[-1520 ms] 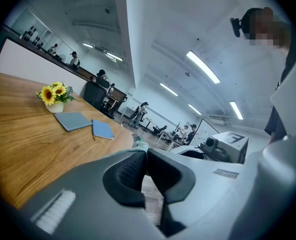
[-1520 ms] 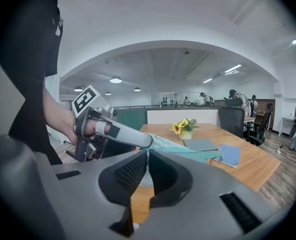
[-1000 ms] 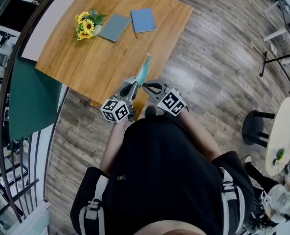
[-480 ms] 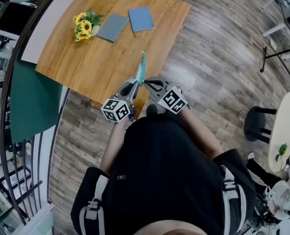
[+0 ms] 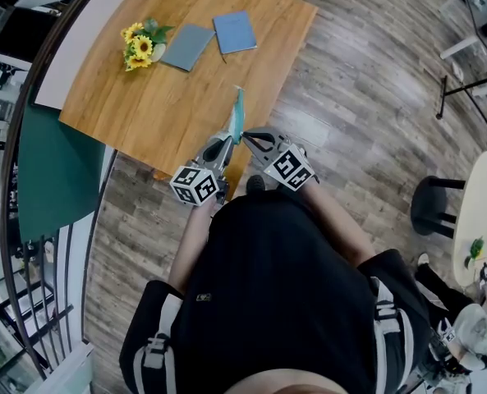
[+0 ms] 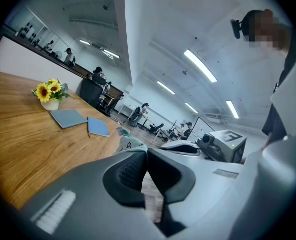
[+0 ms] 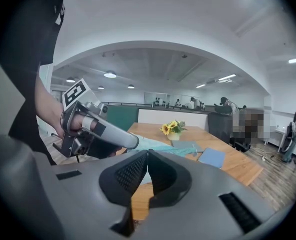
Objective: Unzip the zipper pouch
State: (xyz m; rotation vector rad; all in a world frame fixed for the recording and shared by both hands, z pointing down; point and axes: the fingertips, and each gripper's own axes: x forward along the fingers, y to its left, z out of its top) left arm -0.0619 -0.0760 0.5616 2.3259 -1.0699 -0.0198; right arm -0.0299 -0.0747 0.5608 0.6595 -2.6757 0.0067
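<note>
Your zipper pouch is teal, held up over the table edge. Head view shows only a thin edge-on sliver. Your left gripper is pinched on its end. Right gripper jaws are pressed together beside it, hold unclear. Only the right gripper view shows its flat side.

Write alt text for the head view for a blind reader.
Seen from above, a person's left gripper and right gripper pinch a teal zipper pouch on edge over a wooden table with sunflowers and two blue notebooks.
</note>
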